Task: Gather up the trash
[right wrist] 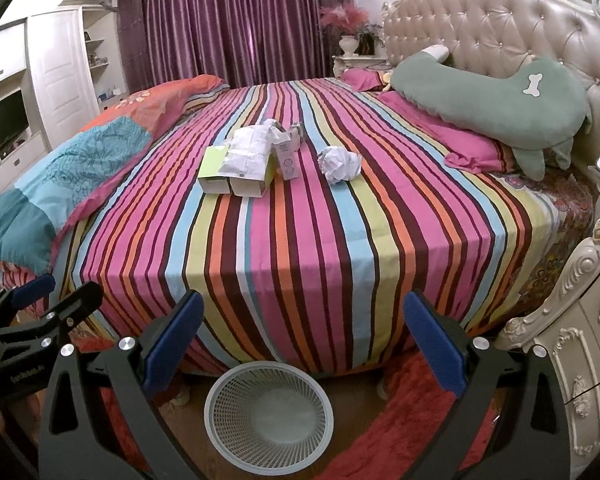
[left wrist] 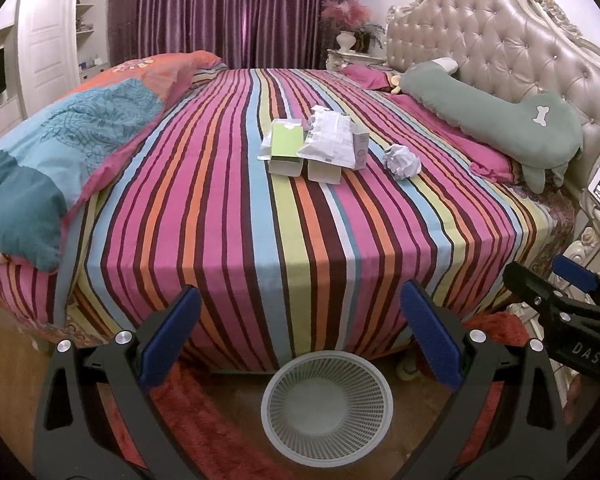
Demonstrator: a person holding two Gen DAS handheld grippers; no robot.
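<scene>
Trash lies in the middle of the striped bed [left wrist: 300, 208]: a green-and-white box [left wrist: 286, 148], a crinkled white packet [left wrist: 328, 138] lying over a second box, a small upright carton [left wrist: 360, 148] and a crumpled paper ball [left wrist: 402, 162]. They also show in the right wrist view: the green box [right wrist: 214, 170], the packet [right wrist: 246, 156], the carton [right wrist: 288, 160], the paper ball [right wrist: 339, 164]. A grey mesh waste basket [left wrist: 327, 402] [right wrist: 269, 414] stands empty on the floor at the bed's foot. My left gripper [left wrist: 300, 312] and right gripper [right wrist: 304, 320] are both open and empty, held above the basket.
A folded blue and orange quilt [left wrist: 72, 140] lies on the bed's left side. A green plush pillow [left wrist: 500, 120] leans at the tufted headboard [left wrist: 500, 40]. A red rug [right wrist: 412, 412] covers the floor. An ornate nightstand [right wrist: 580, 340] stands at the right.
</scene>
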